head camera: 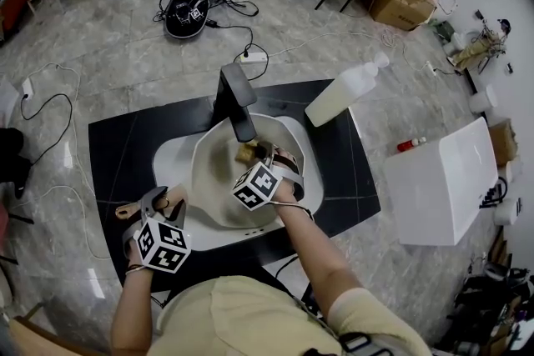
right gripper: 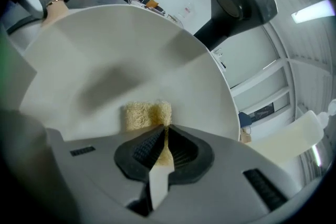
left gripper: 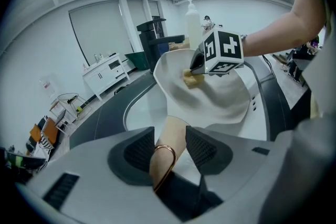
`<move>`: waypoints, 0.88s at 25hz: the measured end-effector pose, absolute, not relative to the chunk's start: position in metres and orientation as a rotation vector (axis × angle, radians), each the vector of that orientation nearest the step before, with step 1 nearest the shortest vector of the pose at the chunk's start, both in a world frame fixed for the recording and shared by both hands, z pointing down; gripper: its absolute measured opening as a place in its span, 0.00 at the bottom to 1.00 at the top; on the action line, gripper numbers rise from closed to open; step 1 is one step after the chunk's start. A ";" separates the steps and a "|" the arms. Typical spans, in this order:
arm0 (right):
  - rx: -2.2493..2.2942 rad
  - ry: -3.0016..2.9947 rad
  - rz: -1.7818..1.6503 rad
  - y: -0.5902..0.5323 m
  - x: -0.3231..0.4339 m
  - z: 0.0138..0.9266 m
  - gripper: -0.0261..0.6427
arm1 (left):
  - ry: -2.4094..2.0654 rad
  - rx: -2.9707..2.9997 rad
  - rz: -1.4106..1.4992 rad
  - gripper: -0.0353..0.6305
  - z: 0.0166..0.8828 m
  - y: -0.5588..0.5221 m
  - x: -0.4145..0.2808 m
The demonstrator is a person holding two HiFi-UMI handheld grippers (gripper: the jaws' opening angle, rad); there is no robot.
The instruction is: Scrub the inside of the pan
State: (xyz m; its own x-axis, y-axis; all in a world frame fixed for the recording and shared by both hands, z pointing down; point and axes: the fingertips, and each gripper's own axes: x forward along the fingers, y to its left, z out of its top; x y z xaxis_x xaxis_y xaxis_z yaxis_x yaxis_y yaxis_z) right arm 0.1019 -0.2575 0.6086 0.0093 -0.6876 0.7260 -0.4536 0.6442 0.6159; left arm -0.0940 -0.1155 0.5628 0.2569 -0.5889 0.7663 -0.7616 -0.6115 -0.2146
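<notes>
Over glossy white sink (head camera: 171, 158), left gripper (left gripper: 169, 145) clamps wooden pan handle (left gripper: 171, 129); right gripper (right gripper: 164, 140) pinches fibrous sponge (right gripper: 143, 113).

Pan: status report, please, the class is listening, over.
Left gripper shut on pan handle. Right gripper shut on scrub pad, pad against inside of pan. Faucet close over far rim.

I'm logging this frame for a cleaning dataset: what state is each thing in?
Pan: tilted, held by handle.
Sponge: clamped, pressed on pan's inside.
Left gripper: shut on handle.
Right gripper: shut on sponge.
Faucet: no water seen.
Bottle: upright.
</notes>
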 end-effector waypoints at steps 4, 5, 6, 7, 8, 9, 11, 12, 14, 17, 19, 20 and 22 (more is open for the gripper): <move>0.951 -1.666 -0.211 -0.250 0.092 0.611 0.09 | -1.268 2.327 1.277 0.32 0.562 -0.115 -0.094; 0.945 -1.673 -0.208 -0.247 0.090 0.612 0.09 | -1.267 2.327 1.278 0.32 0.562 -0.115 -0.094; 0.939 -1.680 -0.203 -0.244 0.088 0.614 0.09 | -1.266 2.327 1.278 0.33 0.562 -0.115 -0.094; 0.932 -1.688 -0.198 -0.242 0.086 0.615 0.09 | -1.266 2.327 1.278 0.32 0.563 -0.114 -0.094; 0.924 -1.695 -0.194 -0.239 0.084 0.617 0.09 | -1.266 2.327 1.279 0.33 0.563 -0.114 -0.094; 0.916 -1.700 -0.192 -0.236 0.082 0.618 0.09 | -1.266 2.328 1.279 0.32 0.563 -0.115 -0.094; 0.904 -1.704 -0.191 -0.233 0.079 0.620 0.09 | -1.265 2.329 1.278 0.32 0.563 -0.116 -0.094; 0.899 -1.706 -0.190 -0.231 0.078 0.622 0.09 | -1.264 2.329 1.278 0.32 0.564 -0.116 -0.093; 0.891 -1.710 -0.182 -0.228 0.077 0.624 0.09 | -1.264 2.331 1.278 0.32 0.564 -0.116 -0.094; 0.871 -1.721 -0.165 -0.220 0.073 0.626 0.09 | -1.263 2.333 1.277 0.32 0.563 -0.115 -0.094; 0.849 -1.736 -0.139 -0.214 0.070 0.629 0.09 | -1.262 2.334 1.277 0.32 0.563 -0.115 -0.094; 0.840 -1.744 -0.122 -0.211 0.069 0.631 0.09 | -1.261 2.335 1.277 0.32 0.563 -0.115 -0.094; 0.828 -1.758 -0.087 -0.205 0.066 0.633 0.09 | -1.261 2.335 1.277 0.32 0.563 -0.115 -0.094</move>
